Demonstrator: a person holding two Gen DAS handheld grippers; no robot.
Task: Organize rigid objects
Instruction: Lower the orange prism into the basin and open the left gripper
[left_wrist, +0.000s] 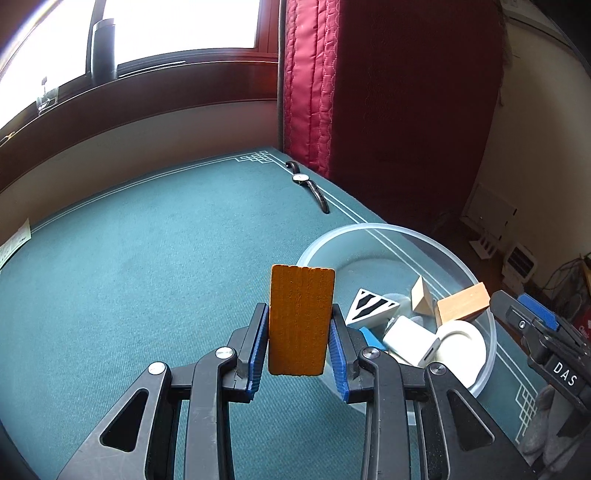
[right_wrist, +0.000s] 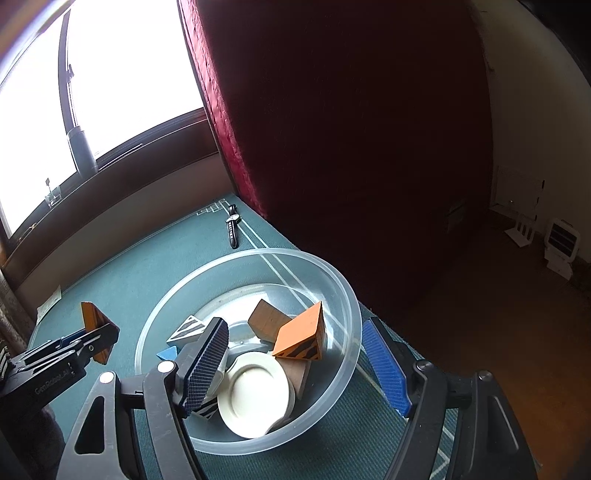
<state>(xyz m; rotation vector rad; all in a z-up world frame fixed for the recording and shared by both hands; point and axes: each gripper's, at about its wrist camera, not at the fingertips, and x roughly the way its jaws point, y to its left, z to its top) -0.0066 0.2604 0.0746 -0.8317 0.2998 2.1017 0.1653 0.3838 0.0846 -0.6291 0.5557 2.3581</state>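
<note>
My left gripper (left_wrist: 299, 308) is shut on an orange wooden block (left_wrist: 301, 319), which stands upright between the blue pads above the green tabletop. The bowl's rim is just to its right. The right wrist view shows the same block (right_wrist: 91, 315) and left gripper (right_wrist: 96, 334) to the left of the bowl. A clear plastic bowl (left_wrist: 369, 229) (right_wrist: 258, 253) holds a white saucer (right_wrist: 255, 395), plain wooden blocks (right_wrist: 267, 319), an orange striped wedge (right_wrist: 301, 332), a black-and-white striped wedge (left_wrist: 373, 306) and a white box (left_wrist: 408, 339). My right gripper (right_wrist: 295, 326) hangs open over the bowl with nothing between its fingers; in the left wrist view its finger (left_wrist: 537, 317) shows at the right edge.
A wristwatch (left_wrist: 307, 181) (right_wrist: 232, 225) lies at the table's far edge beside a red quilted curtain (left_wrist: 369, 92). A dark bottle (left_wrist: 103, 48) and a glass (left_wrist: 48, 98) stand on the windowsill. A paper (left_wrist: 14, 243) lies at the table's left edge. The floor is to the right.
</note>
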